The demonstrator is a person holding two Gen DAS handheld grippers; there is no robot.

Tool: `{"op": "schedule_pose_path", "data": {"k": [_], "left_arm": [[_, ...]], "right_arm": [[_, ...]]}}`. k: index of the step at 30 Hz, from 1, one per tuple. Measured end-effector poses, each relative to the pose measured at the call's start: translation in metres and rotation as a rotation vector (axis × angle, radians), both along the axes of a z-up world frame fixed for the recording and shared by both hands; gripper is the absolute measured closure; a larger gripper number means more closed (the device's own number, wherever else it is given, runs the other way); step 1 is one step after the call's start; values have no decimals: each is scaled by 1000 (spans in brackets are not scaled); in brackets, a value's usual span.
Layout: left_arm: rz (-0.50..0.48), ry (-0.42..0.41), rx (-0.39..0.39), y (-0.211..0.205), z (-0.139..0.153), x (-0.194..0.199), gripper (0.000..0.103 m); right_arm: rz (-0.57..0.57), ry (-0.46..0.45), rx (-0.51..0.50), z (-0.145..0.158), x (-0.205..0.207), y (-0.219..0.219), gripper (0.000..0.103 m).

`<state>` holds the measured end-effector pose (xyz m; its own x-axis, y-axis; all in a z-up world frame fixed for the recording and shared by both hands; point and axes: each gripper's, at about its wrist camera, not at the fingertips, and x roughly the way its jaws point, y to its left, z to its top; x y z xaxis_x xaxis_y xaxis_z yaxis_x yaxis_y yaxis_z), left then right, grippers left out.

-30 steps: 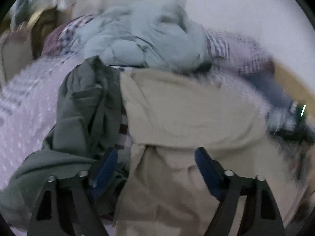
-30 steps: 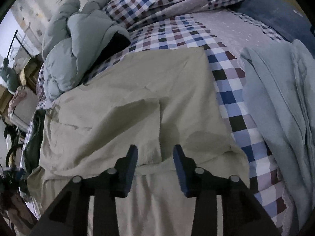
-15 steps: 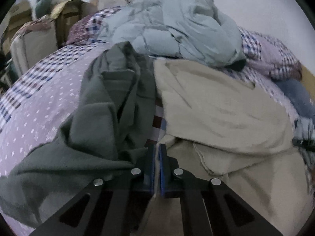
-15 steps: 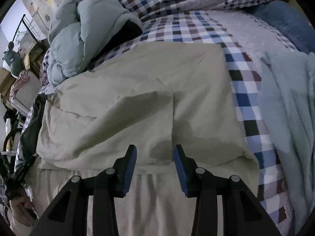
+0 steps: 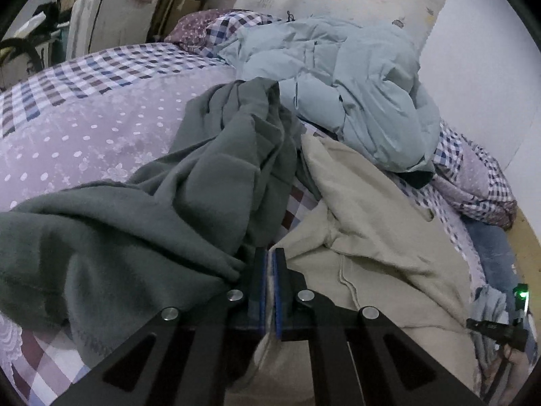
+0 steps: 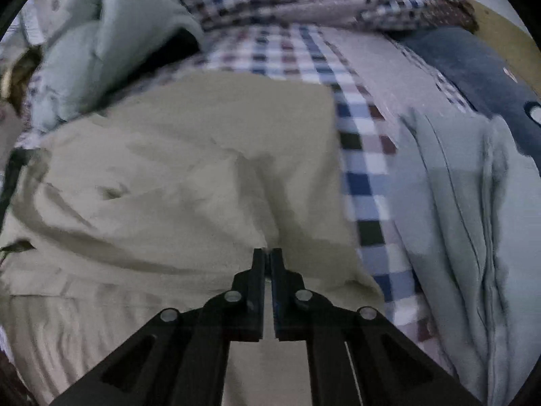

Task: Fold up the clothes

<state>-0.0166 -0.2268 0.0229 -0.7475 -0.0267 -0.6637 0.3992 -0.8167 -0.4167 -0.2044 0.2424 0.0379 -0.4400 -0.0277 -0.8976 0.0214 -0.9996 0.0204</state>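
Observation:
A beige garment lies spread on the bed, partly folded over itself. My left gripper is shut on its left edge, with beige cloth pinched between the blue pads. A dark green garment lies crumpled just left of that gripper, touching it. My right gripper is shut on the near edge of the beige garment, a sliver of cloth showing between the fingers. The right wrist view is blurred.
A pale blue puffy jacket is heaped at the back of the bed. A pale blue cloth lies to the right, with a dark blue garment behind it. The checked and dotted bedspread covers the bed; boxes and bags stand beyond it.
Both grippers have closed: the left one went from wide open to shut on the beige garment's left edge, and the right one closed on its near edge. The left view swung toward the green garment.

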Motion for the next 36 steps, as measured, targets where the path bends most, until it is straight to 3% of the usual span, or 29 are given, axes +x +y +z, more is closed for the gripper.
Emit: {"op": "schedule_pose_path", "data": {"k": [2, 4, 6, 7, 9, 13, 18, 23, 26, 31, 36], "left_arm": [[-7, 4, 17, -2, 0, -1, 100], [-13, 12, 41, -5, 0, -1, 100], [-26, 16, 62, -8, 1, -2, 100], [-34, 15, 69, -8, 1, -2, 100], [-63, 8, 77, -9, 1, -5, 100], [-123, -14, 61, -7, 2, -8, 99], [-147, -12, 108, -15, 0, -9, 98], [-164, -11, 141, -20, 0, -10, 98], [-164, -5, 176, -24, -1, -11, 98], [-158, 9, 239, -33, -2, -11, 98], [-161, 14, 254, -36, -1, -11, 97]], "right_arm": [[-22, -33, 15, -2, -1, 0, 89], [-45, -35, 58, 3, 1, -1, 67], [-76, -1, 102, 14, 7, -3, 60], [-98, 31, 146, 24, 11, -5, 60], [-96, 114, 141, 46, 24, -17, 59], [103, 154, -197, 76, 48, -76, 58], [386, 27, -447, 46, 59, -196, 58], [496, -24, -428, 4, 55, -284, 58], [498, -13, -398, -16, 47, -309, 58], [470, 7, -379, -24, 28, -335, 57], [461, -28, -438, -19, 15, -355, 62]]}}
